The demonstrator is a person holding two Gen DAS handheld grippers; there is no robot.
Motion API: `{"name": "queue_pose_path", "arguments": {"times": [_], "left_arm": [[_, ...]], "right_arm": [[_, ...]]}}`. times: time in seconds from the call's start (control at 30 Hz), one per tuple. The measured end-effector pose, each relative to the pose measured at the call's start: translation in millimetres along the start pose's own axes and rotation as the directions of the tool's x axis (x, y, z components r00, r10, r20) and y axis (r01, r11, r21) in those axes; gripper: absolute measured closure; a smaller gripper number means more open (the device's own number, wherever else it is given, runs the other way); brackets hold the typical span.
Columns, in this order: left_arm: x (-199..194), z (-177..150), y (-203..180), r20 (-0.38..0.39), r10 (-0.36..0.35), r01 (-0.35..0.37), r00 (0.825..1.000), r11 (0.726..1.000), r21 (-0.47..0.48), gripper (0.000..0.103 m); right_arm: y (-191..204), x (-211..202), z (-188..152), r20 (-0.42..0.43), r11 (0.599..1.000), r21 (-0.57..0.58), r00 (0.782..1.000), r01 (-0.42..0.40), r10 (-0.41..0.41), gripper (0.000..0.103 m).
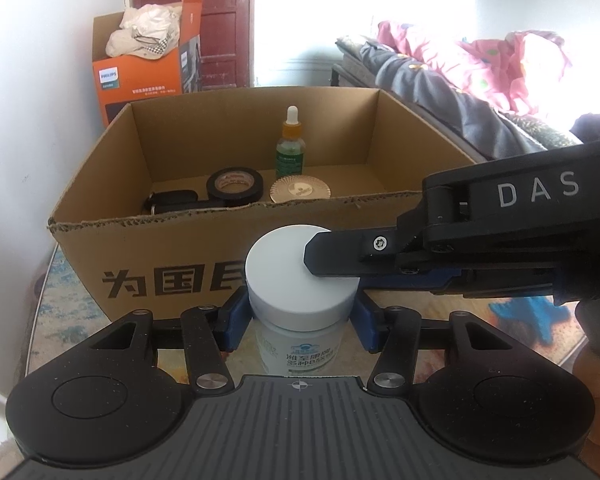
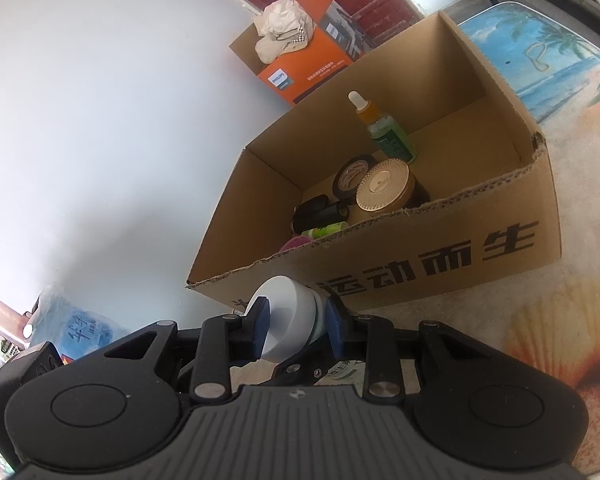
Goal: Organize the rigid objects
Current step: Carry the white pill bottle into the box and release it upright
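Note:
A white-capped jar (image 1: 300,292) stands in front of an open cardboard box (image 1: 160,240). My left gripper (image 1: 298,320) is shut on the jar's body just below the cap. My right gripper (image 2: 298,330) is shut on the jar's white cap (image 2: 290,320), one finger across its top and one under its rim; its upper finger (image 1: 340,254) shows in the left wrist view. Inside the box (image 2: 440,256) are a green dropper bottle (image 1: 290,152), a black tape roll (image 1: 235,186), a gold-lidded tin (image 1: 300,191) and dark items (image 1: 172,202).
An orange Philips box (image 1: 140,80) with a cap in it stands behind the cardboard box against the white wall. A bed with pink and grey bedding (image 1: 480,76) lies to the right. The table has a beach-print cover (image 2: 560,340). A blue bag (image 2: 72,324) sits at the left.

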State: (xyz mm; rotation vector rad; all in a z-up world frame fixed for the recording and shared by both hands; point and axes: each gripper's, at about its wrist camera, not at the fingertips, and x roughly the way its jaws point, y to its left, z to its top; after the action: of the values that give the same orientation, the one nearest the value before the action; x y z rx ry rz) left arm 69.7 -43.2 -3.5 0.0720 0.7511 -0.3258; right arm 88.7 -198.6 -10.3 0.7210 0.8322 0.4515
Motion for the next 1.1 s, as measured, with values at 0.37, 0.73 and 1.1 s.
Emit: {"name": "queue_pose_path", "arguments": {"times": [0.37, 0.73, 1.1], "left_arm": [[-39.0, -1.4, -5.3, 0.052, 0.001, -0.003, 0.999, 0.999, 0.045, 0.05], [-86.4, 33.8, -16.1, 0.215, 0.016, -0.041, 0.977, 0.993, 0.112, 0.05], [-64.1, 91.5, -29.4, 0.269, -0.056, 0.02, 0.961, 0.991, 0.132, 0.05]], "right_arm": [[18.9, -28.0, -16.7, 0.057, 0.998, -0.026, 0.997, -0.051, 0.053, 0.068], [62.6, -69.6, 1.7, 0.166, 0.979, -0.159, 0.974, -0.129, 0.156, 0.068], [73.2, -87.4, 61.0, 0.255, 0.965, -0.249, 0.956, -0.077, 0.142, 0.068]]}}
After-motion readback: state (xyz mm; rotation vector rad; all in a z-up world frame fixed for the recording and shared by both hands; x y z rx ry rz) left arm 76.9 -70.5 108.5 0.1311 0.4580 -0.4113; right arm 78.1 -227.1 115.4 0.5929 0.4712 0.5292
